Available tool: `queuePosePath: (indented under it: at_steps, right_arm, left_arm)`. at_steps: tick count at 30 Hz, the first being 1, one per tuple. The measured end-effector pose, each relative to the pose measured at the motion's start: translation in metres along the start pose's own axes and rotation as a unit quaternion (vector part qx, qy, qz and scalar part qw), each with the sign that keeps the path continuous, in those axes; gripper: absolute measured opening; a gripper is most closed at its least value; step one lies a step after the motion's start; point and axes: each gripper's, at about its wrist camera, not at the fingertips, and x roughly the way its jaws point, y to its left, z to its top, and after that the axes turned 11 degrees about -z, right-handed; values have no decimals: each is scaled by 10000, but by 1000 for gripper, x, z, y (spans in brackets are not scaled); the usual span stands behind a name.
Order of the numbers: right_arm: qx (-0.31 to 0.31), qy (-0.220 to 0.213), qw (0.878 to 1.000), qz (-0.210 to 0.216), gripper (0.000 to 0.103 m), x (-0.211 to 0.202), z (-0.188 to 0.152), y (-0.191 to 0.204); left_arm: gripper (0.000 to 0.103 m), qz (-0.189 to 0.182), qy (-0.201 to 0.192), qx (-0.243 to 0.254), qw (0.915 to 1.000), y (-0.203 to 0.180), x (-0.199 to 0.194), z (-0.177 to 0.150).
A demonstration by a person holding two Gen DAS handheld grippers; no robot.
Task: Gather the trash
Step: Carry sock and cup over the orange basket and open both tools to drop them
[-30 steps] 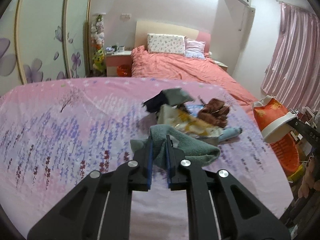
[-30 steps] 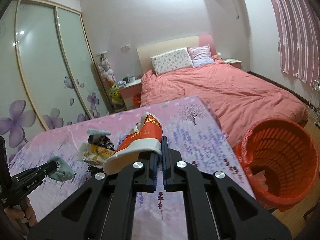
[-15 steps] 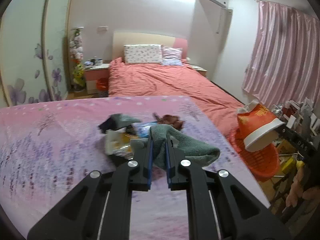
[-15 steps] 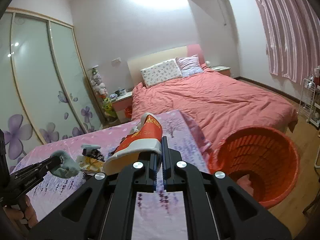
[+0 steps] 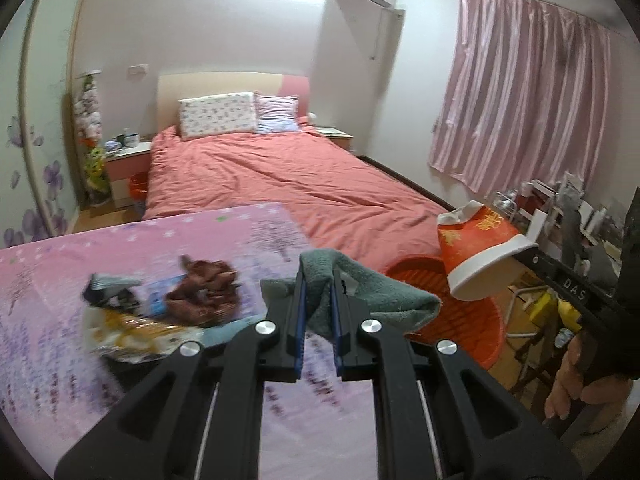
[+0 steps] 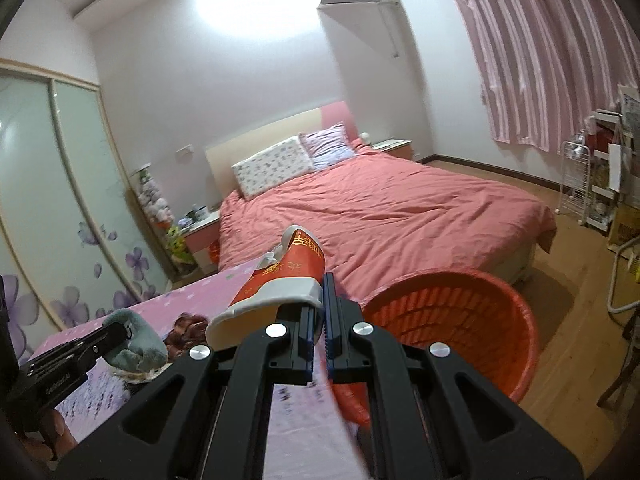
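Observation:
My left gripper (image 5: 318,300) is shut on a grey-green sock (image 5: 376,292) and holds it above the table's right edge, close to the orange basket (image 5: 472,328). My right gripper (image 6: 320,312) is shut on the rim of a red-and-white paper cup (image 6: 280,280), held in the air left of the orange basket (image 6: 452,320). The cup also shows in the left wrist view (image 5: 480,248), above the basket. The sock shows in the right wrist view (image 6: 136,344) at the left.
A pile of trash lies on the pink flowered tablecloth (image 5: 48,280): a brown crumpled piece (image 5: 200,292), a yellow-white wrapper (image 5: 132,332), a dark piece (image 5: 108,288). A bed with a salmon cover (image 5: 280,176) stands behind. A white rack (image 6: 596,184) stands at the right.
Both grippers have swung to the right toward the orange basket, carrying the sock and the cup. The trash pile has slid left in the left wrist view.

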Motion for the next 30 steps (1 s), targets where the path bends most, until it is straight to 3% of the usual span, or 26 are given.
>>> queuePosePath:
  at_steps: [11, 18, 21, 27, 30]
  right_arm:
    - [148, 78, 9962, -850, 5, 34, 16, -55]
    - [145, 1011, 9887, -1099, 14, 86, -2, -80]
    - [193, 1031, 9888, -1064, 29, 83, -11, -84]
    - [185, 1041, 9895, -988, 34, 78, -7, -83]
    - [129, 946, 9915, -889, 42, 70, -2, -74]
  left_arm:
    - [13, -734, 423, 245, 9961, -70, 100, 10]
    - [27, -755, 950, 332, 9921, -89, 168, -6]
    - [31, -746, 1010, 293, 9917, -85, 175, -12]
    - [39, -553, 937, 279, 9937, -71, 162, -19]
    - [45, -388, 857, 240, 9953, -58, 144, -22]
